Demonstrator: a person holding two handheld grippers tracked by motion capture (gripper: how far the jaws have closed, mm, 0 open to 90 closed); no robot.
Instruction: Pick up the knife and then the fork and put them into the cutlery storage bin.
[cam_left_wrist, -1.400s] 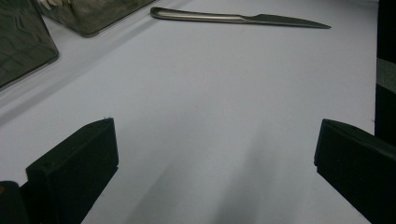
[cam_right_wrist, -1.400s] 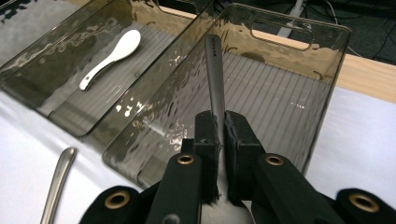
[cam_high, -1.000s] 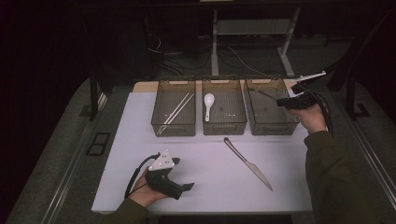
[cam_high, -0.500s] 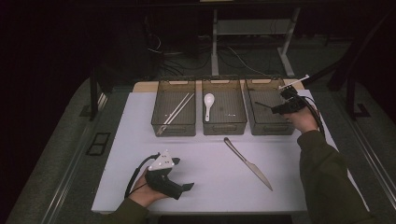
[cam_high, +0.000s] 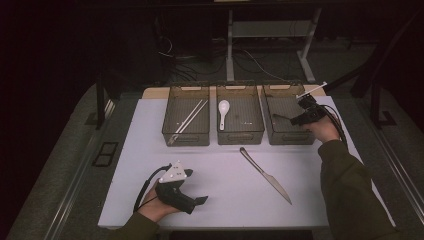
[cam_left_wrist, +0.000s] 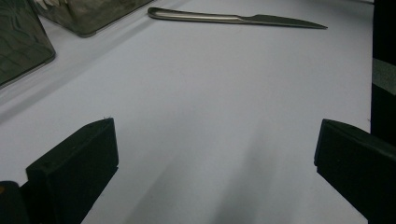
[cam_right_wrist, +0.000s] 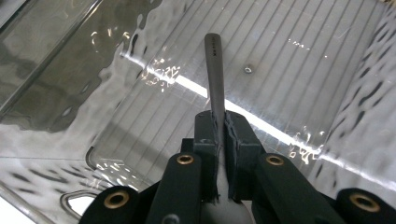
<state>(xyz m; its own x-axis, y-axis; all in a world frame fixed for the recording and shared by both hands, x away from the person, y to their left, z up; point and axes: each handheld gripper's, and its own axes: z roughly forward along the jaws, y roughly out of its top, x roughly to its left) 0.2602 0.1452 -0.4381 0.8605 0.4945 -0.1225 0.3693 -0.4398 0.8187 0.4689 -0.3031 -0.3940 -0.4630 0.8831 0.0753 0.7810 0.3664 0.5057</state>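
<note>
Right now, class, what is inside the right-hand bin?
Inside the right bin, the right gripper holds a metal utensil by its handle above the ribbed floor. Its working end is covered by the jaws.

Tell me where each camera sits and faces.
High view: above the person's side, looking forward and down on the table; both forearms show.
Left gripper view: rides the left tongs, open, facing the knife.
Right gripper view: rides the right tongs, shut on a metal handle over the right bin.
Shared: knife, high and left.
</note>
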